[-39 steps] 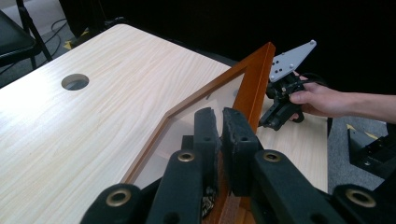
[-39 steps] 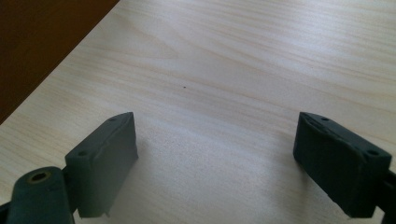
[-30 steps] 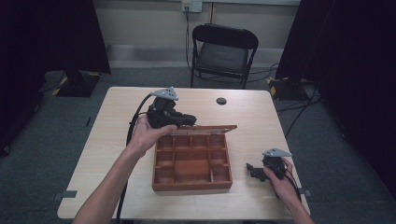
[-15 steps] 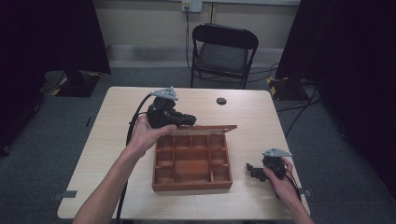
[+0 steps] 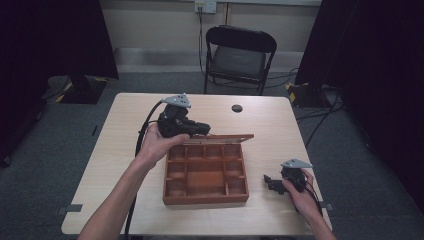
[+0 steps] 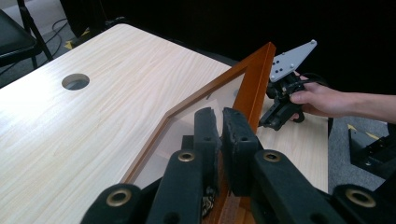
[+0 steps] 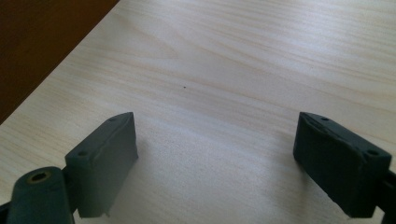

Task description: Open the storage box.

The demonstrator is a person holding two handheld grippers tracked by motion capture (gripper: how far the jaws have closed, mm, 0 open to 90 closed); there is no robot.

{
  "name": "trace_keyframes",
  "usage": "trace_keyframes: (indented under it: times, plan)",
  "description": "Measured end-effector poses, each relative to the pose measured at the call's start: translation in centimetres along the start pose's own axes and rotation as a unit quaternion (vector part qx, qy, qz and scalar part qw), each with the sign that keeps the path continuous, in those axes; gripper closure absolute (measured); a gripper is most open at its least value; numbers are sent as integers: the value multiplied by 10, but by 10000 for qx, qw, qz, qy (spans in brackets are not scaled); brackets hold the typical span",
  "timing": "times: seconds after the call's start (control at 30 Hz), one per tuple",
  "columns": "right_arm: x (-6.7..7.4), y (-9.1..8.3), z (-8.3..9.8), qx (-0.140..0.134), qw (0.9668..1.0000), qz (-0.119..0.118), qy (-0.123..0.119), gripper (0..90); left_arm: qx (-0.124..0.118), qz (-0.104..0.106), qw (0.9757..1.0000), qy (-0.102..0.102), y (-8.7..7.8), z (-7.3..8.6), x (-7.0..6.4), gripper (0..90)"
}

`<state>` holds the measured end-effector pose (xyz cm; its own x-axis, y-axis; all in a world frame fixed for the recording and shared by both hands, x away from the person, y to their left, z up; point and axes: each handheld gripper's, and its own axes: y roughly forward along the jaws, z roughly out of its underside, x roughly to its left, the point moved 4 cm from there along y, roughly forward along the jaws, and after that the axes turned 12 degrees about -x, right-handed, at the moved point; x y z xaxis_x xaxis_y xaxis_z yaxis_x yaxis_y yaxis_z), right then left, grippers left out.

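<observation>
my right claw (image 5: 272, 181) rests near the table's (image 5: 125, 150) near right corner, jaws wide apart over bare wood, gripping nothing. just beside it, in the near middle of the table, sits the box (image 5: 206, 175), open, its lid (image 6: 252, 88) raised at the far side. my left claw (image 6: 223, 135) is clamped on that lid's framed edge. i judge the hold is narrow: if the pads slip, the lid could drop shut or swing back and drag the light box along the smooth top. the box is glossy reddish wood, square, split into small compartments; the lid is a thin frame round a clear pane. the table is pale, fine-grained laminate, with a round hole (image 5: 237, 108) near its far edge.
</observation>
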<state>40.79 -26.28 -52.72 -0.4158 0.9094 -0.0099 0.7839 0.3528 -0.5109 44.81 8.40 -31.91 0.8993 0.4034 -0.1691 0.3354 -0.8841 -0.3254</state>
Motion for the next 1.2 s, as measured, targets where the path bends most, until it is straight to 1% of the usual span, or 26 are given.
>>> trace_keyframes:
  times: [0.9,1.2]
  plan:
    - [0,0,0,0,10000,1,-2,132,2,3,10000,-5,0,0,0,850]
    - [0,0,0,0,10000,0,1,132,-25,18,10000,-34,0,0,1,849]
